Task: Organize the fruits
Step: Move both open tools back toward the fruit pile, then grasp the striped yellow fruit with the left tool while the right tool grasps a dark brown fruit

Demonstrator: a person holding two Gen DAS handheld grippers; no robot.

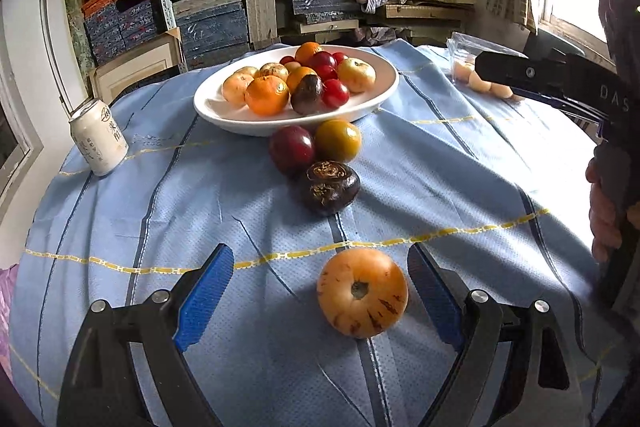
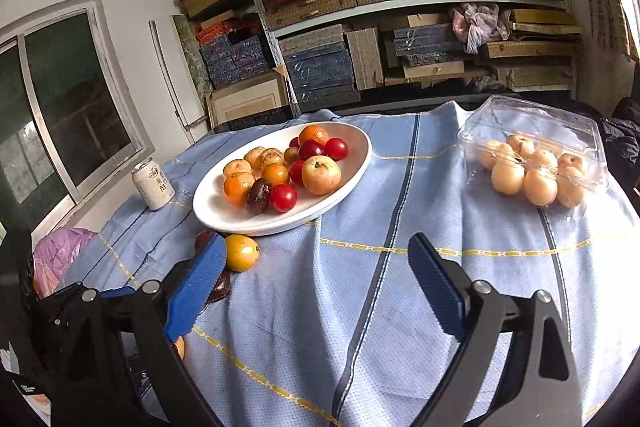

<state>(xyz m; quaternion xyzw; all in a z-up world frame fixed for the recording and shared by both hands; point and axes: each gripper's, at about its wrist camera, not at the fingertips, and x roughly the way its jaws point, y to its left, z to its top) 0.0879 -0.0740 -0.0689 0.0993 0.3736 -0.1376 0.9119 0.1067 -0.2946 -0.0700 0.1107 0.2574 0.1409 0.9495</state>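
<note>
Left gripper [image 1: 320, 291]: jaws stand wide, nothing clamped. A pale orange, brown-streaked round fruit [image 1: 362, 292] lies on the blue checked tablecloth [image 1: 160, 211] between the blue pads, nearer the right-hand pad [image 1: 434, 297] than the left, and touching neither so far as can be seen.

Right gripper [image 2: 318, 287]: jaws likewise wide and empty, with only bare cloth between the pads.

Ahead of the left gripper, three loose fruits sit together on the cloth: a dark brown wrinkled fruit [image 1: 330, 188] closest, then a dark red plum [image 1: 291, 148] and a yellow-green round fruit [image 1: 338, 140] side by side. Just beyond them stands the white oval ceramic bowl [image 1: 224, 107], already holding a mix of oranges, red plums and pale fruits. A clear plastic clamshell box [image 2: 532, 131] with pale peach-coloured fruits is ahead and to the right of the right gripper. A white drinks can [image 1: 99, 137] stands ahead, well to the left of the left gripper.

Assessment: the step in hand appears to be collection of the streaked fruit by the left gripper, and the grasp is not yet made. The next move calls for centring the fruit between the pads, closing gently on its widest part so it does not roll or bruise, then lifting and carrying it forward over the three loose fruits to the bowl. Four fruits remain outside it.
</note>
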